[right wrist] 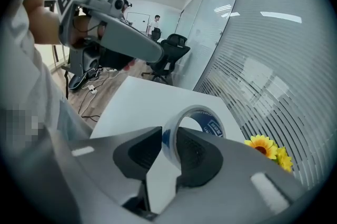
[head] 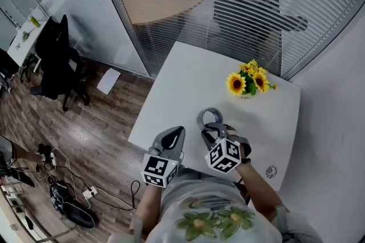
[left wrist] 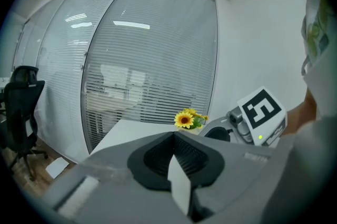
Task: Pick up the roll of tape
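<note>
The roll of tape (head: pixel 210 117), clear with a blue-printed core, stands on edge between the jaws of my right gripper (head: pixel 210 132), which is shut on its band. In the right gripper view the roll (right wrist: pixel 197 119) hangs above the white table (right wrist: pixel 142 104), clear of its surface, with the pads of the right gripper (right wrist: pixel 169 136) pressing on it from both sides. My left gripper (head: pixel 174 134) hovers beside it at the table's near edge, shut with nothing in it; its tips (left wrist: pixel 174 136) meet in the left gripper view.
A small bunch of sunflowers (head: pixel 248 79) stands on the table (head: pixel 188 76) beyond the roll. A small round object (head: pixel 271 171) lies near the front right corner. A glass wall with blinds runs behind. A black office chair (head: pixel 57 59) and cables (head: pixel 63 190) are on the floor at left.
</note>
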Action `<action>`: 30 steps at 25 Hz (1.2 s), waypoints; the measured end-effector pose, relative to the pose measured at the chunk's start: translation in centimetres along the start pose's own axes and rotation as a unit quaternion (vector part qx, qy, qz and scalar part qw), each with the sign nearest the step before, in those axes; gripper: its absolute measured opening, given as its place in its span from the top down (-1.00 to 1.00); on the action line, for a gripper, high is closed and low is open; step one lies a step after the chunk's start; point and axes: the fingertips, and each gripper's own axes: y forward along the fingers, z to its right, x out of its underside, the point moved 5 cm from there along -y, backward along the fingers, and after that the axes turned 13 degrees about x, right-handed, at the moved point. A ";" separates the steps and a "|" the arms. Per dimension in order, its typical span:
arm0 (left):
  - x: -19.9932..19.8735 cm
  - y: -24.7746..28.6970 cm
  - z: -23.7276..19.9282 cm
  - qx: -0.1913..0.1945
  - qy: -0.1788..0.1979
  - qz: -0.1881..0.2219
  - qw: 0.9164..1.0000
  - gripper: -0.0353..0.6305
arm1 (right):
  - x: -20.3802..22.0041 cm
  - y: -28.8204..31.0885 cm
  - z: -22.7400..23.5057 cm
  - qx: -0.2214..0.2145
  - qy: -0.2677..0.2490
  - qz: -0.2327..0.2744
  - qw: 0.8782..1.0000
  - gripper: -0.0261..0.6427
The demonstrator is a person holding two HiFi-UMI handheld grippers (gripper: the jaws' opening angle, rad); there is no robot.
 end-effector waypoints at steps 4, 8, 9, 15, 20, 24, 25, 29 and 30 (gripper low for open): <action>0.0 0.2 0.4 -0.002 0.002 0.002 1.000 0.88 | -0.4 -0.8 0.4 -0.002 0.020 0.017 1.000 0.66; 0.0 0.2 0.5 -0.003 0.004 0.003 1.000 0.88 | -1.0 -1.5 0.8 -0.007 0.049 0.037 0.998 0.66; 0.0 0.2 0.6 -0.003 0.004 0.003 1.000 0.88 | -1.2 -1.7 0.9 -0.008 0.057 0.042 0.997 0.66; 0.0 0.6 0.9 -0.004 0.006 0.002 1.000 0.88 | -1.8 -2.8 1.8 -0.012 0.100 0.072 0.992 0.66; -0.2 0.6 1.0 -0.004 0.008 0.002 1.000 0.88 | -2.6 -3.7 2.5 -0.020 0.151 0.098 0.983 0.66; -0.3 0.7 1.2 -0.002 0.009 0.000 1.000 0.88 | -2.6 -4.5 3.2 -0.018 0.182 0.109 0.977 0.66; -0.4 0.8 1.2 -0.002 0.010 0.000 1.000 0.88 | -2.6 -4.7 3.4 -0.018 0.190 0.111 0.975 0.66; -0.5 0.9 1.2 0.001 0.011 -0.002 1.000 0.88 | -2.4 -5.1 3.9 -0.020 0.231 0.128 0.964 0.66; -0.6 0.9 1.3 0.003 0.012 -0.001 1.000 0.88 | -2.3 -5.2 4.0 -0.020 0.243 0.133 0.961 0.67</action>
